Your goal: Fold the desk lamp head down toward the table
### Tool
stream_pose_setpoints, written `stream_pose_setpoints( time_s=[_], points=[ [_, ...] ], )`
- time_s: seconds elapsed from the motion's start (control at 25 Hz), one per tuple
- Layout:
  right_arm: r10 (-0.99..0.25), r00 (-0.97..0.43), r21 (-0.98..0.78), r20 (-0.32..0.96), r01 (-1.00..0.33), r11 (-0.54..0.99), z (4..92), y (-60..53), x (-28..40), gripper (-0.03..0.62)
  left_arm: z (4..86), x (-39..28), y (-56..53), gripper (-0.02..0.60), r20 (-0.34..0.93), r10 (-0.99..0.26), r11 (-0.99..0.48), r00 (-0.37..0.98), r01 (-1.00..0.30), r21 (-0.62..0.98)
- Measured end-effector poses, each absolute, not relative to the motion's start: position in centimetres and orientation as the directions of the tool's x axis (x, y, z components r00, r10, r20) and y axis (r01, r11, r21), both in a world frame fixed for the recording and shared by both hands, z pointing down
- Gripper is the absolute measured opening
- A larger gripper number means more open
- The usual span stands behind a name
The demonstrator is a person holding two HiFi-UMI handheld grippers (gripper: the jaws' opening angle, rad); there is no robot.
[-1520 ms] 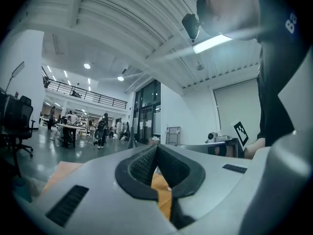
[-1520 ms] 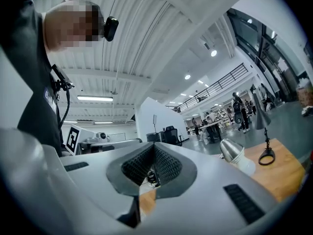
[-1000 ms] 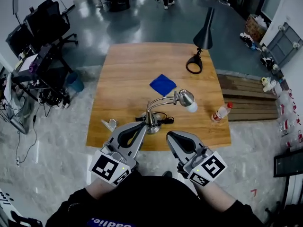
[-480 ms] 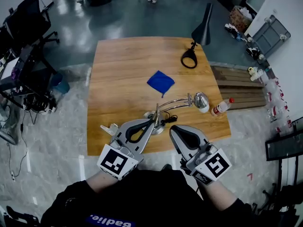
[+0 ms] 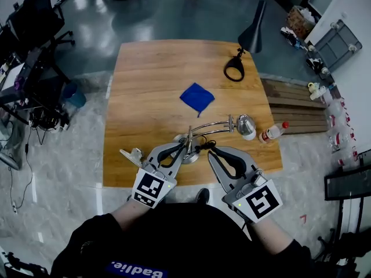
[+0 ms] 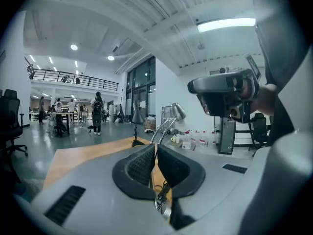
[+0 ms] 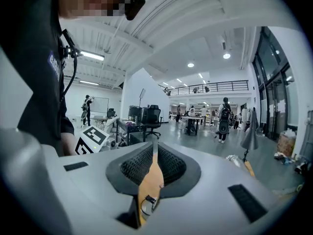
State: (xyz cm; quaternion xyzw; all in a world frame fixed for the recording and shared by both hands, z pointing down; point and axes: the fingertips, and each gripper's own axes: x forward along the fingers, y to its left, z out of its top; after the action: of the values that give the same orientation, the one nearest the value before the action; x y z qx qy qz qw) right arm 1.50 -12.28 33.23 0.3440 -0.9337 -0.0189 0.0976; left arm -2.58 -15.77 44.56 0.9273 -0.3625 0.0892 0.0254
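Observation:
A silver desk lamp stands near the table's front edge on a round base. Its curved arm reaches right to the head, which hangs above the table. My left gripper is shut, its tip right at the lamp's stem above the base; I see nothing gripped. In the left gripper view the shut tip lines up with the lamp arm and head beyond. My right gripper sits just right of the base, its jaws beginning to part by a thin slit, holding nothing.
A blue cloth lies mid-table. A black lamp with a ring base stands at the far right corner. A bottle lies by the right edge, a small metal clip at the front left. A black cord trails from the base.
Both grippers have moved forward over the table's front edge. The left one has dropped lower and come up against the lamp's stem; the right one has shifted in beside the base and rolled.

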Motion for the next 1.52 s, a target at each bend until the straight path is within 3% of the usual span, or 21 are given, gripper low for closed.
stream_pose_setpoints(
  time_s=[0.28, 0.52, 0.64, 0.96, 1.52],
  points=[
    [-0.658, -0.712, 0.192, 0.245, -0.629, 0.753, 34.2, -13.2, 2.5, 0.063, 48.9, -1.7, -17.2, 0.012, 0.250, -0.674, -0.715, 0.695, -0.699, 0.012],
    [-0.668, -0.605, 0.381, 0.433, -0.549, 0.744, 35.9, -13.5, 3.0, 0.117, 51.9, -1.4, -17.8, 0.080, 0.297, -0.662, -0.714, 0.688, -0.700, 0.029],
    [-0.716, -0.526, 0.514, 0.459, -0.500, 0.697, 36.2, -14.0, 2.8, 0.138, 53.4, -0.9, -18.2, 0.115, 0.323, -0.646, -0.724, 0.692, -0.689, 0.029],
    [-0.831, -0.267, 0.816, 0.489, -0.197, 0.544, 37.9, -15.9, 3.8, 0.163, 56.3, 0.6, -19.8, 0.175, 0.384, -0.613, -0.738, 0.690, -0.674, 0.033],
    [-0.873, -0.048, 0.868, 0.485, 0.148, 0.474, 42.5, -19.2, 5.7, 0.195, 58.9, 2.6, -21.8, 0.190, 0.451, -0.586, -0.746, 0.673, -0.665, 0.024]
  ],
)
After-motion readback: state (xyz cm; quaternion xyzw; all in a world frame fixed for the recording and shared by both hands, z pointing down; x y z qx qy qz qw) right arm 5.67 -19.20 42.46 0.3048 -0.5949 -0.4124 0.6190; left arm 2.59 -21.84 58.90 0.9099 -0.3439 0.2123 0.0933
